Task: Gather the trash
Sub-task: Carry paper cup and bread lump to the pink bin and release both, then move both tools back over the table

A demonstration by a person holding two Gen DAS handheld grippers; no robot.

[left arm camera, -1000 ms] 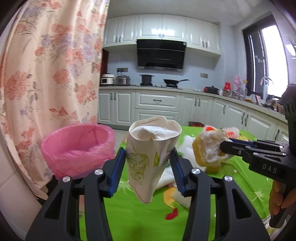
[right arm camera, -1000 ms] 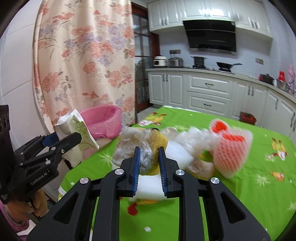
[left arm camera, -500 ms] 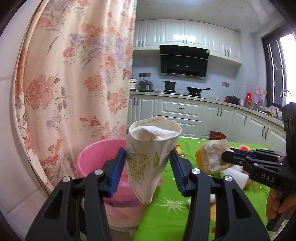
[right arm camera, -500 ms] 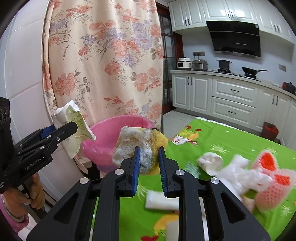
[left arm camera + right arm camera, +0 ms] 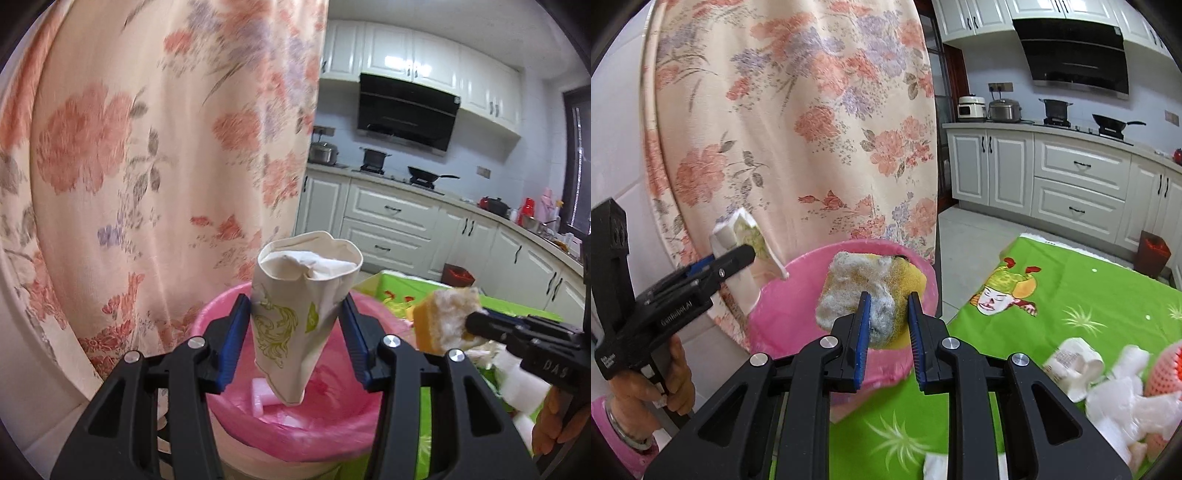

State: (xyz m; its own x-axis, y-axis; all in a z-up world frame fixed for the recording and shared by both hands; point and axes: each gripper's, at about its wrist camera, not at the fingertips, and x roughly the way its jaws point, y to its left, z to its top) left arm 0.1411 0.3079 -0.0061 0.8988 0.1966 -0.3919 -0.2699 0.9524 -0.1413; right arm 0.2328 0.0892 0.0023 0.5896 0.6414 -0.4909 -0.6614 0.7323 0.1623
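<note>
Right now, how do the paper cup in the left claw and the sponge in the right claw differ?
The paper cup is white with green print, crushed into a cone; the sponge is yellow with a grey fuzzy scouring face, still a chunky block. The cup hangs directly over the pink-lined bin; the sponge sits near the bin's table-side rim. The left claw stands wide, the right claw narrow. Both are clamped, neither dropped yet.

Crumpled paper cup [image 5: 299,310], glossy pink plastic bin liner [image 5: 332,417]
</note>
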